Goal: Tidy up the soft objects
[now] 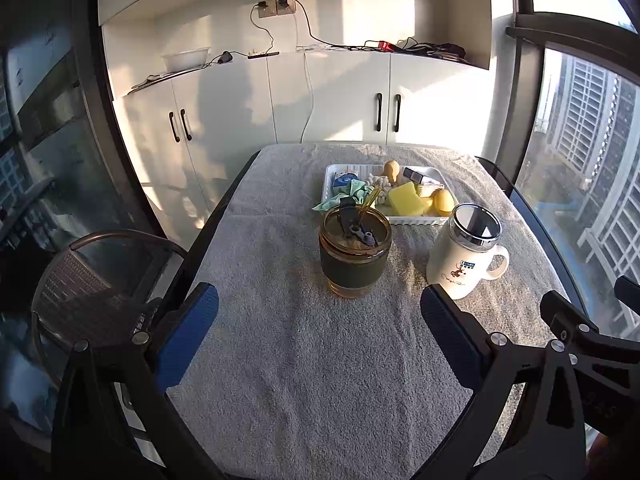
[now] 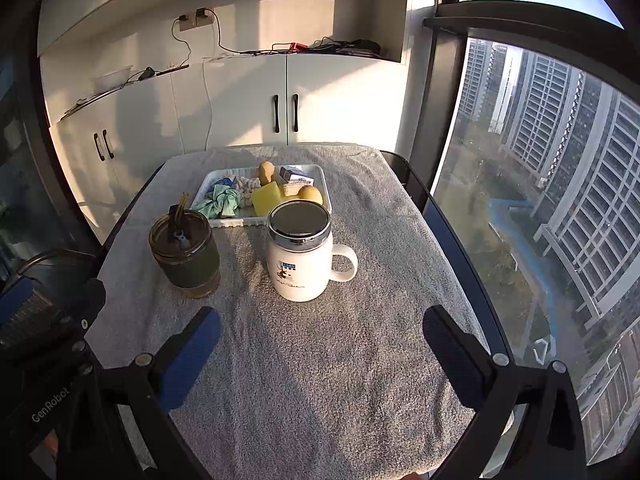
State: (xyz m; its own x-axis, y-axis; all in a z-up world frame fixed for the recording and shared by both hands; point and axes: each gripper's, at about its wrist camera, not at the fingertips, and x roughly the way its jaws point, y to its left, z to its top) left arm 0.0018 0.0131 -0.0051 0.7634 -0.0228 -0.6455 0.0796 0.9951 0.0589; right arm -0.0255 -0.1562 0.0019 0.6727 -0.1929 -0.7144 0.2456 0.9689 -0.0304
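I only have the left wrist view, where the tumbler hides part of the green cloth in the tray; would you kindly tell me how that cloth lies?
Observer: In the right wrist view the green cloth is bunched in the front left corner of the white tray, left of the yellow sponge.
Operator: Thank you. Is the right hand-held gripper open?
Observer: Yes, the right hand-held gripper is open, its jaws wide apart above the grey towel, holding nothing.
Operator: And is the mug covered?
Observer: The white mug appears closed by a dark flat lid set in a metal rim.
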